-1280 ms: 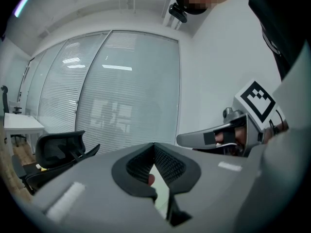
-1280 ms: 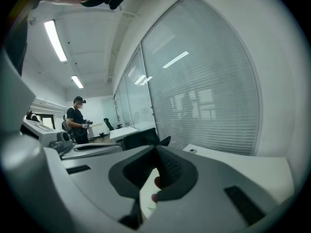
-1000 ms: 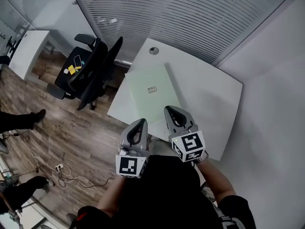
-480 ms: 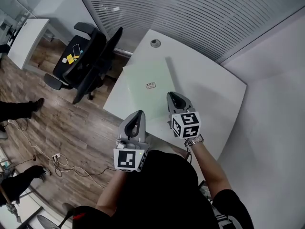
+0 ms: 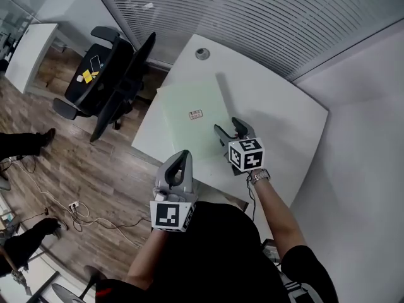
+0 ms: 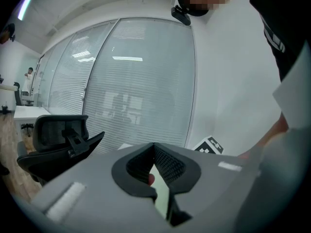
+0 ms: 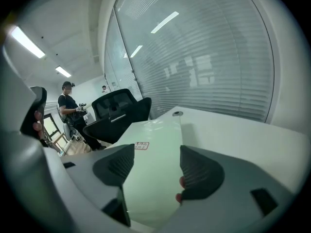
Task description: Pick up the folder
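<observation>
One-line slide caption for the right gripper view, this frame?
Right tool, jaws opening, above the pale green folder on the white table; the folder shows between the jaws, ungripped.

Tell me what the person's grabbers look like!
The left gripper and right gripper are grey, with dark ribbed pads. Each carries a white cube with black square markers. The right one's jaws are opening, the folder showing between them. The person's sleeves are black.

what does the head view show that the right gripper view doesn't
Only the head view: the marker cubes, the wearer's right forearm, floor cables. Only the right gripper view: ceiling lights, a standing person's upper body. Both: the pale green folder lying on the white table, the black chair, the blinds.
</observation>
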A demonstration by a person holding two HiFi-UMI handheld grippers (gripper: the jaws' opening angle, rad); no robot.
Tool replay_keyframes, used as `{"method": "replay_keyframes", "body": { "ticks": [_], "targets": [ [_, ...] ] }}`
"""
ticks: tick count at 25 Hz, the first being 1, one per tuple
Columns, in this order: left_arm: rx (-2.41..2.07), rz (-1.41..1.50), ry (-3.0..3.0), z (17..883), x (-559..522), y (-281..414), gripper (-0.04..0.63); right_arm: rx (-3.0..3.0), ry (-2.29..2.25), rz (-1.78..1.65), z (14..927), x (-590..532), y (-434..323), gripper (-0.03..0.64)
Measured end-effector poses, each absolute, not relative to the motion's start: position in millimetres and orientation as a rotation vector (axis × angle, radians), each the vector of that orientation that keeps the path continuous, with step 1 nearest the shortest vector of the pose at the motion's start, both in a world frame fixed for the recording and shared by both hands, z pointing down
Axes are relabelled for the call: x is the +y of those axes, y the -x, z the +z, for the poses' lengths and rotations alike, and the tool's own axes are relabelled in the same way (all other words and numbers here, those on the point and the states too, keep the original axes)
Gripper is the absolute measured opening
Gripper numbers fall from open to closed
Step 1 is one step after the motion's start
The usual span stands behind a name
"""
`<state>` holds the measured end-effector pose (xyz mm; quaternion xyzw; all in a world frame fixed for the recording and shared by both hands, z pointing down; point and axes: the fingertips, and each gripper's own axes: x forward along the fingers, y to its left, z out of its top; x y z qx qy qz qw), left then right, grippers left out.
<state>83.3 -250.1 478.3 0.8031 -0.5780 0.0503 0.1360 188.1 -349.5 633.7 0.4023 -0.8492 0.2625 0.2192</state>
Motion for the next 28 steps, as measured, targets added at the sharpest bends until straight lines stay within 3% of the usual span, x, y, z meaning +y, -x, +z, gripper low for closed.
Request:
{"method": "replay_keyframes", "body": {
  "ticks": [7, 28],
  "targets": [
    [-1.666, 0.156, -2.313, 484.5, -255.4, -86.4, 0.005, -2.264, -1.015, 0.771, 675.5, -354.4, -191.0, 0.333],
    [-1.74, 0.203, -2.197, 504.6, -241.0, -55.9, 0.005, -2.208, -0.962, 0.734, 707.4, -348.7, -182.1, 0.341]
  ]
}}
